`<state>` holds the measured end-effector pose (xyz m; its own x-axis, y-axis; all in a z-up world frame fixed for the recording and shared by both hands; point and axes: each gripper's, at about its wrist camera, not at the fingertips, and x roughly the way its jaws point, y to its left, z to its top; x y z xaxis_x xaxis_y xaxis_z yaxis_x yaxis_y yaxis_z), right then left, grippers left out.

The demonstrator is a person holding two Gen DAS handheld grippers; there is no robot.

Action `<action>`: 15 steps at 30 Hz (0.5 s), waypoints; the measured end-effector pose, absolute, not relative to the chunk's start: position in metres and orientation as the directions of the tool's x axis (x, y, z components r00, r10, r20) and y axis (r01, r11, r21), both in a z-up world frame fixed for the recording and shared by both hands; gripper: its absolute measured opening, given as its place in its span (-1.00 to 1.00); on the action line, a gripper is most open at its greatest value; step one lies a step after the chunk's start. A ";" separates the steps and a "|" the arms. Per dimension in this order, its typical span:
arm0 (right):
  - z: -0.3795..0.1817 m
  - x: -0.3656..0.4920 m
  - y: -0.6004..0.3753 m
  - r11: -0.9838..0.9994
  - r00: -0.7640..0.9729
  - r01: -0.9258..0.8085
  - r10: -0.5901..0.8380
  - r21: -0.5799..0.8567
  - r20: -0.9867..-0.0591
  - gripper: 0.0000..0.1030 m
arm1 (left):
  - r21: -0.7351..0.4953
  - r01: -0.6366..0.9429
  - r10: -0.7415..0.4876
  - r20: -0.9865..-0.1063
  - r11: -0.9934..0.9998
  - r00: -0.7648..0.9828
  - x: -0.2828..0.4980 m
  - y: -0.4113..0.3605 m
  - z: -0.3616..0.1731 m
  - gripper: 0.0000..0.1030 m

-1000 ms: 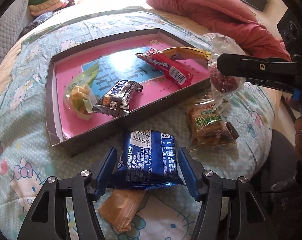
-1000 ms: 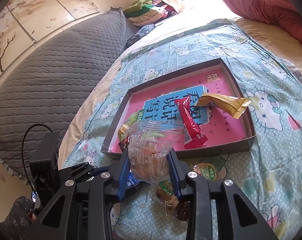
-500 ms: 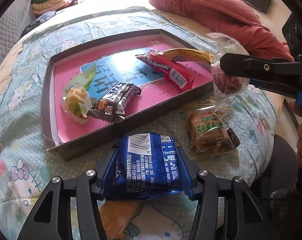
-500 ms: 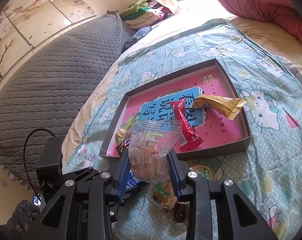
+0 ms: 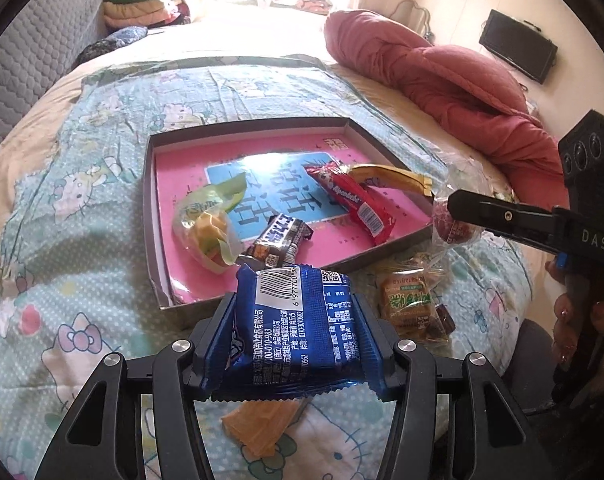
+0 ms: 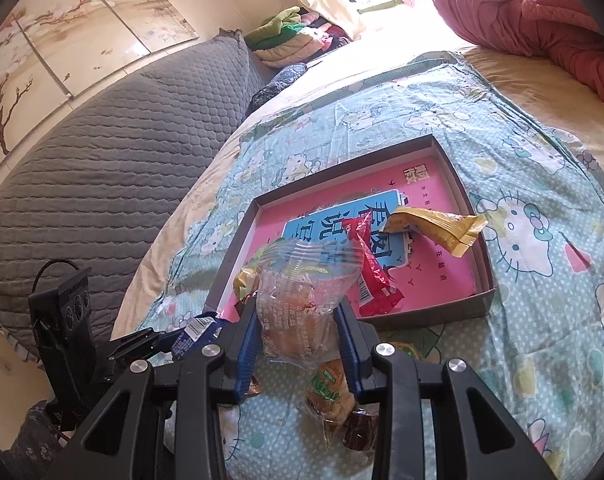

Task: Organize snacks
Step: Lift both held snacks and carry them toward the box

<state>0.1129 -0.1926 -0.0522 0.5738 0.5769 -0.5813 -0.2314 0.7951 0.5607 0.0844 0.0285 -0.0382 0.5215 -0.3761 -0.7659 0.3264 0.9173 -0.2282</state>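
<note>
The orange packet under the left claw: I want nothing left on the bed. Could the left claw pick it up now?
Probably not yet: the left claw is shut on the blue snack pack, which hangs over the orange packet. It must drop that into the box first.

left hand-held gripper (image 5: 297,328) clamped on packet, right hand-held gripper (image 6: 297,328) likewise
</note>
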 end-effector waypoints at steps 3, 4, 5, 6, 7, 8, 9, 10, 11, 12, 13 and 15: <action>-0.051 0.114 -0.194 0.799 0.581 -0.231 0.571 0.556 -0.580 -0.29 | -0.233 0.295 -0.363 -0.754 0.927 0.548 0.087 0.038 -0.034 0.11; -0.050 0.114 -0.195 0.799 0.583 -0.230 0.570 0.555 -0.579 -0.29 | -0.238 0.284 -0.362 -0.750 0.929 0.554 0.088 0.041 -0.033 0.11; -0.050 0.114 -0.195 0.801 0.585 -0.229 0.567 0.553 -0.580 -0.29 | -0.243 0.273 -0.359 -0.746 0.931 0.560 0.089 0.045 -0.033 0.11; -0.050 0.114 -0.195 0.803 0.587 -0.228 0.565 0.551 -0.580 -0.29 | -0.244 0.261 -0.353 -0.743 0.934 0.568 0.091 0.048 -0.032 0.11; -0.050 0.114 -0.196 0.804 0.589 -0.227 0.563 0.550 -0.580 -0.29 | -0.246 0.252 -0.349 -0.742 0.936 0.572 0.092 0.050 -0.032 0.11; -0.049 0.115 -0.197 0.805 0.591 -0.225 0.560 0.548 -0.580 -0.29 | -0.247 0.243 -0.345 -0.741 0.938 0.576 0.093 0.052 -0.032 0.11; -0.049 0.115 -0.198 0.807 0.593 -0.224 0.558 0.546 -0.581 -0.29 | -0.243 0.233 -0.336 -0.740 0.941 0.583 0.095 0.053 -0.032 0.11; -0.049 0.116 -0.199 0.810 0.597 -0.222 0.553 0.543 -0.582 -0.29 | -0.239 0.228 -0.330 -0.741 0.944 0.585 0.096 0.054 -0.033 0.11; -0.049 0.117 -0.200 0.812 0.599 -0.219 0.550 0.542 -0.582 -0.29 | -0.238 0.223 -0.325 -0.742 0.945 0.587 0.099 0.055 -0.034 0.11; -0.049 0.117 -0.201 0.813 0.602 -0.217 0.547 0.540 -0.581 -0.29 | -0.240 0.219 -0.325 -0.741 0.946 0.588 0.101 0.055 -0.035 0.11; -0.048 0.118 -0.202 0.815 0.606 -0.214 0.543 0.538 -0.581 -0.29 | -0.242 0.217 -0.325 -0.739 0.946 0.590 0.102 0.056 -0.036 0.11; -0.048 0.118 -0.205 0.821 0.615 -0.206 0.532 0.532 -0.582 -0.29 | -0.239 0.216 -0.322 -0.742 0.947 0.588 0.105 0.055 -0.039 0.11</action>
